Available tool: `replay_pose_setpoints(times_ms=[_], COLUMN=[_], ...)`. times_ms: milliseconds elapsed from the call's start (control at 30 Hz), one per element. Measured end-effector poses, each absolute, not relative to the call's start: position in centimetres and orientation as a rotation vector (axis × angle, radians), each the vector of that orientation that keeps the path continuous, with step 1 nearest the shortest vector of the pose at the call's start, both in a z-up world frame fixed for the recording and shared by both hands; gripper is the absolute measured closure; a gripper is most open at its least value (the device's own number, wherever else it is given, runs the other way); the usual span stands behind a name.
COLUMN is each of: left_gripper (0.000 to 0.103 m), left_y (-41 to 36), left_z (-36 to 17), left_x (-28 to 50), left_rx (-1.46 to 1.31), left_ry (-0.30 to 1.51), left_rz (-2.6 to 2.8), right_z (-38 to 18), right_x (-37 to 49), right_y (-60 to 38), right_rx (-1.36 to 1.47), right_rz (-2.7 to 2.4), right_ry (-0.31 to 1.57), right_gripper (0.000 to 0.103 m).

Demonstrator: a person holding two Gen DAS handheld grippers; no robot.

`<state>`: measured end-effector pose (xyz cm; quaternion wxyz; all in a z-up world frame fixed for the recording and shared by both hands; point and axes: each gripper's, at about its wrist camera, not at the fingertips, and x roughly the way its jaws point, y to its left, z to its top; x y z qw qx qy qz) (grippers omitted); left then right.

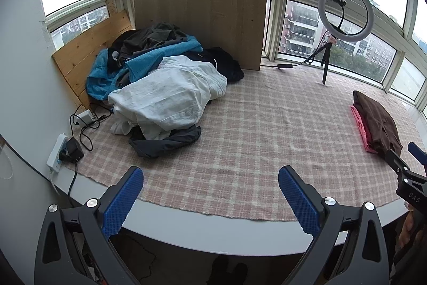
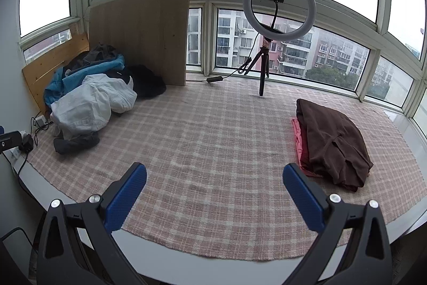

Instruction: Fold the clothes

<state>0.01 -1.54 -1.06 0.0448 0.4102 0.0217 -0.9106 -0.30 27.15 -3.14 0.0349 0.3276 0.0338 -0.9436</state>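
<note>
A heap of unfolded clothes (image 1: pixel 165 76) (image 2: pixel 90 95) lies at the back left of the checked cloth (image 1: pixel 253 130) (image 2: pixel 213 140), with a white shirt (image 1: pixel 170 98) (image 2: pixel 88 103) on top, a blue garment (image 1: pixel 149 60) behind it and dark pieces around. At the right a folded brown garment (image 1: pixel 379 122) (image 2: pixel 333 140) rests on a folded pink one (image 1: pixel 360 127) (image 2: pixel 300 140). My left gripper (image 1: pixel 210 175) hangs open over the cloth's front edge, holding nothing. My right gripper (image 2: pixel 214 172) is also open and empty; it appears at the right edge of the left wrist view (image 1: pixel 405 162).
A ring light on a tripod (image 1: pixel 344 15) (image 2: pixel 277 10) stands at the back by the windows. Wooden boards (image 1: pixel 200 15) (image 2: pixel 138 36) lean behind the heap. A power strip, chargers and cables (image 1: pixel 66 148) (image 2: pixel 26 140) lie at the left edge. The table's front rim (image 1: pixel 213 229) is bare.
</note>
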Motion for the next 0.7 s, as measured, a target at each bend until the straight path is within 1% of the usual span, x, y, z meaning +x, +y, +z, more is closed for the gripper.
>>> replay_pose_setpoints(times_ms=[367, 533, 700], left_gripper=[0.001, 0.001, 0.001], left_y=[-2.0, -3.3, -4.7], left_z=[0.4, 0.6, 0.7], left_x=[1.4, 1.9, 2.4], left_rx=[1.201, 1.197, 1.169], left_ry=[0.058, 0.106, 0.112], left_rz=[-2.781, -2.767, -2.740], right_z=[-2.1, -1.6, -1.3], right_x=[-0.7, -1.0, -1.5], right_y=[25.5, 24.1, 22.5], right_rx=[0.957, 0.942, 0.931], right_rz=[-2.862, -2.837, -2.816], right_ry=[0.133, 0.156, 0.176], right_gripper=[0.000, 0.000, 0.000])
